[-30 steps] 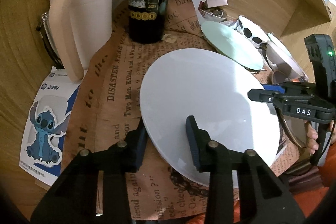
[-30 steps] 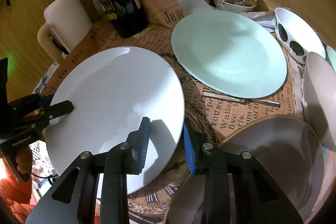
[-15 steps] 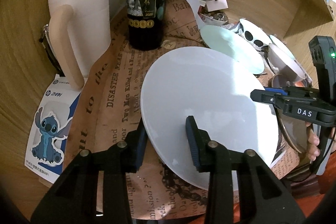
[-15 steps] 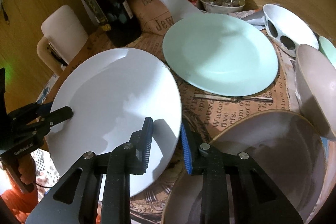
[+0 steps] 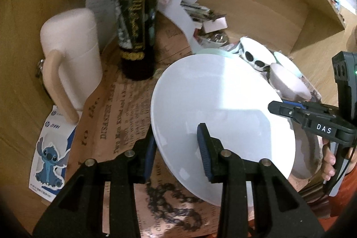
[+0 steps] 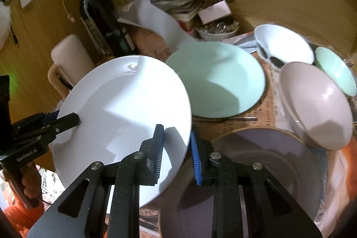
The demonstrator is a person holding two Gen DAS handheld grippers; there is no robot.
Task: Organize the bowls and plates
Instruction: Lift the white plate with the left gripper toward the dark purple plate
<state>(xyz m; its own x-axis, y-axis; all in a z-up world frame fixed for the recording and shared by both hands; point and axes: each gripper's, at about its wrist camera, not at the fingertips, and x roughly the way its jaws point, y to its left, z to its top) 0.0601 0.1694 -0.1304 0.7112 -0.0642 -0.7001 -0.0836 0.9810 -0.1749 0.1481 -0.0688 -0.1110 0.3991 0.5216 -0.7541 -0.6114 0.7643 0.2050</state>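
Both grippers pinch the white plate (image 6: 125, 108) by opposite edges, holding it tilted above the newsprint cloth (image 5: 116, 126). The left gripper (image 5: 176, 148) clamps one rim; the right gripper (image 6: 176, 148), its jaws just closing, seems to bite the other. Just beyond lies the mint plate (image 6: 221, 79), with a grey plate (image 6: 267, 160) below.

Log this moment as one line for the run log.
left hand-held gripper: shut on white plate rim | right hand-held gripper: shut on opposite rim | plate: tilted, lifted off table | nearest: mint plate
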